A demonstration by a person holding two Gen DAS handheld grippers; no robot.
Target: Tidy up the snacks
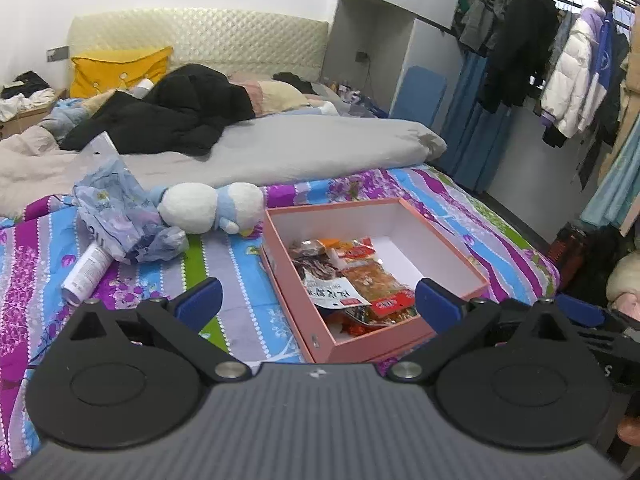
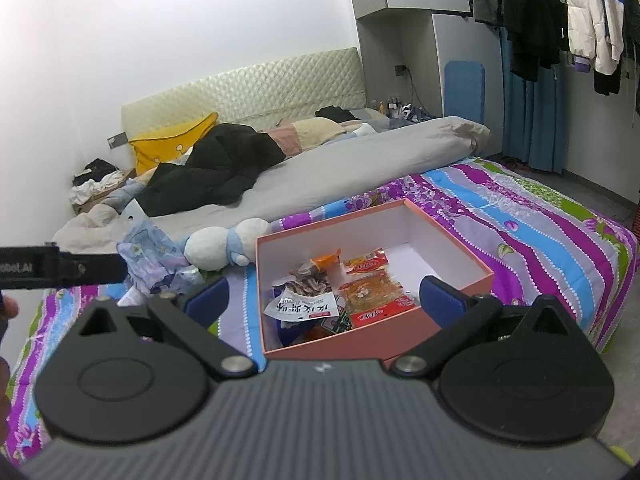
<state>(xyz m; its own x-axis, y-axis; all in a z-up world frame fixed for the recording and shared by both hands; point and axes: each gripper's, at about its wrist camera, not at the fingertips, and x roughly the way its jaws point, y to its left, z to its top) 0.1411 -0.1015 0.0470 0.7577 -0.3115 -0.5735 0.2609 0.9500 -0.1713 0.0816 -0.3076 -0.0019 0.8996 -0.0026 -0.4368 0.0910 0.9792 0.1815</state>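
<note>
Several crinkly snack packets (image 2: 320,296) inside square pink cardboard box (image 2: 452,248); striped bedspread (image 2: 540,232).

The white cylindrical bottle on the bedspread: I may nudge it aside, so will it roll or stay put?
The white cylindrical bottle lies on its side, so a nudge would probably roll it. The soft bedspread may slow it. It looks like light plastic, likely easy to shift.
</note>
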